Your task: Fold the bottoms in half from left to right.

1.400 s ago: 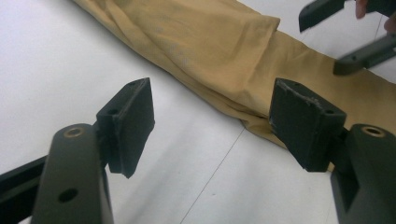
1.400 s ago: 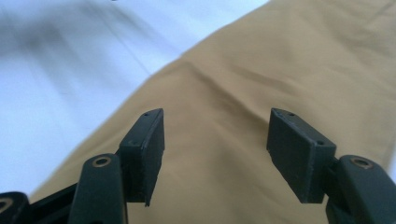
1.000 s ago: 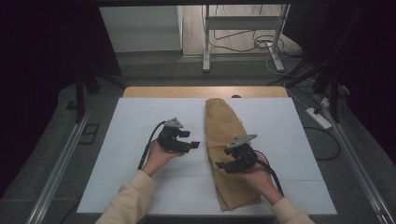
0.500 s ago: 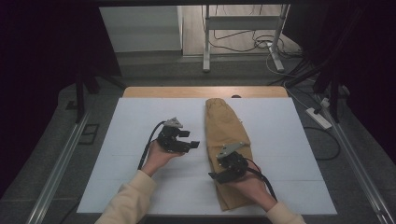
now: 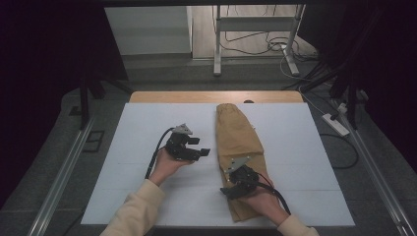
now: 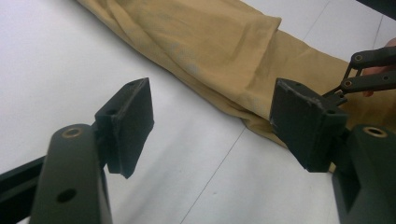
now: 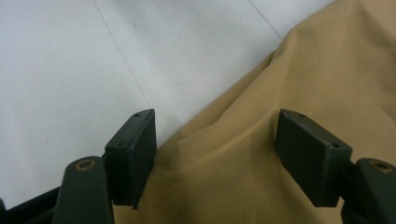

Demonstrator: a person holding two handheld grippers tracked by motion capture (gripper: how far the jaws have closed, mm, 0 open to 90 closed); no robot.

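A tan cloth (image 5: 240,135) lies folded lengthwise on the white table top (image 5: 147,123), running from the far edge to the near edge. My left gripper (image 5: 203,152) hovers left of the cloth, its jaws open toward it and nothing between them. In the left gripper view the left gripper (image 6: 212,121) faces the cloth's edge (image 6: 219,51). My right gripper (image 5: 227,188) is low over the cloth's near part. Its jaws have just been opening. In the right gripper view the right gripper (image 7: 215,154) stands open astride the cloth's left edge (image 7: 280,84), with the pads clear of it.
A wooden table edge (image 5: 172,97) shows beyond the white top. A power strip (image 5: 336,124) and cables lie on the floor at the right. A metal rail (image 5: 64,167) runs along the left side. White surface lies left of the cloth.
My right gripper has moved nearer to the person and slightly left, lower over the cloth. The left gripper has stayed put.
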